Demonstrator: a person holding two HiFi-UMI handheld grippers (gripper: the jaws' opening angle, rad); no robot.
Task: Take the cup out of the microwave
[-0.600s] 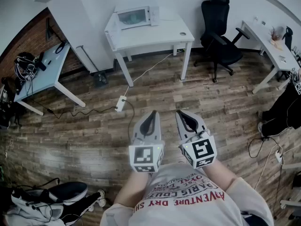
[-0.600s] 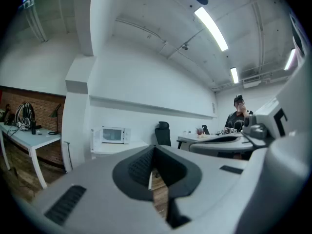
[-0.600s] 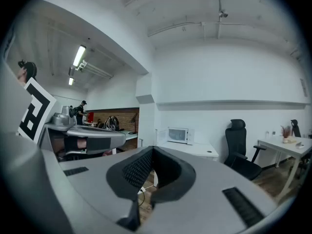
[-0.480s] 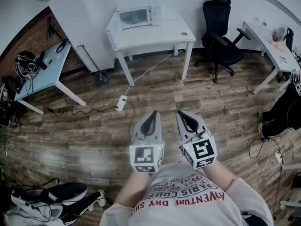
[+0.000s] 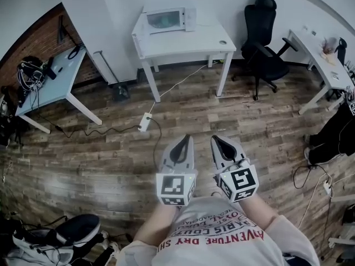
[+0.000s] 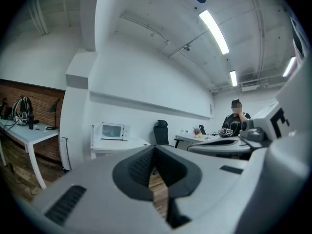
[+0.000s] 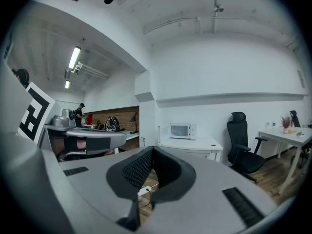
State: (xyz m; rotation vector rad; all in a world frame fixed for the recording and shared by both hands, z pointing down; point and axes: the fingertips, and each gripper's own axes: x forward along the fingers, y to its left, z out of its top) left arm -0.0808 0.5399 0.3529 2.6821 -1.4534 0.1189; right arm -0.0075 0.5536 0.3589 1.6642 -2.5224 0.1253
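The white microwave (image 5: 168,19) stands with its door closed on a white table (image 5: 183,42) against the far wall, well ahead of me. It also shows small in the left gripper view (image 6: 112,131) and in the right gripper view (image 7: 183,130). No cup is visible; the microwave's window looks greenish. My left gripper (image 5: 181,141) and right gripper (image 5: 217,141) are held side by side in front of my chest, over the wooden floor. Both are shut with nothing between the jaws, as the left gripper (image 6: 153,147) and right gripper (image 7: 152,148) show in their own views.
A black office chair (image 5: 263,32) stands right of the table. A power strip (image 5: 145,121) and cables lie on the floor between me and the table. A light-blue desk (image 5: 50,82) is at the left, a white desk (image 5: 313,49) at the right, bags (image 5: 55,237) at the lower left.
In the head view the table and microwave have shifted slightly right and lower, and the grippers sit a little lower. Both grippers stay shut and side by side.
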